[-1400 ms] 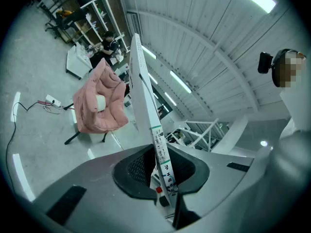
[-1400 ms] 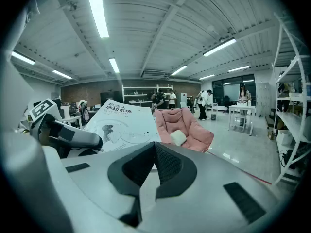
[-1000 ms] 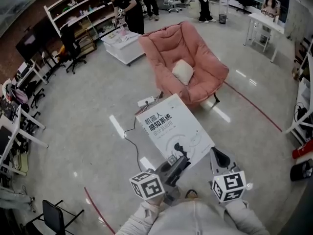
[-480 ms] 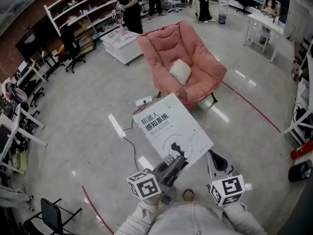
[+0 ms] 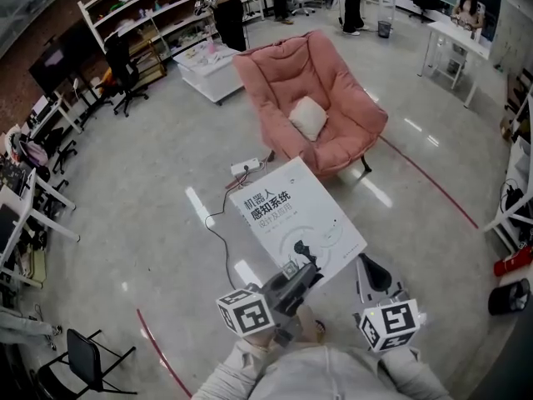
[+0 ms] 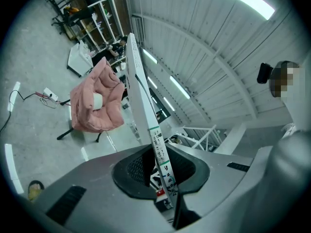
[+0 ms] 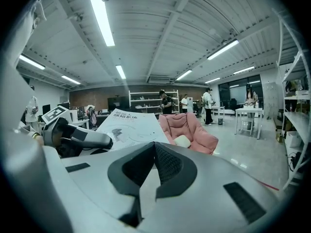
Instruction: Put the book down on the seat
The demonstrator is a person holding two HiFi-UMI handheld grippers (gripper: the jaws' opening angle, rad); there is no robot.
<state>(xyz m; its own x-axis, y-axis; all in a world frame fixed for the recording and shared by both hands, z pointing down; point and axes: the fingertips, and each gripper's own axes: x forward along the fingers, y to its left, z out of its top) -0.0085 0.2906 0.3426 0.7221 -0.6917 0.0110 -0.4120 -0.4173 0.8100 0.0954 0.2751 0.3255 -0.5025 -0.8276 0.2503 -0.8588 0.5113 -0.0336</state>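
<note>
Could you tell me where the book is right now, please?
In the head view the book sits at centre, clamped by its near edge in the left gripper, held over the floor short of the pink chair.

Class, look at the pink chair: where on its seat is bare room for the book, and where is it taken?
Bare: the strip between the cushion and the front edge of the chair. Taken: the middle of the seat, under the cushion.
</note>
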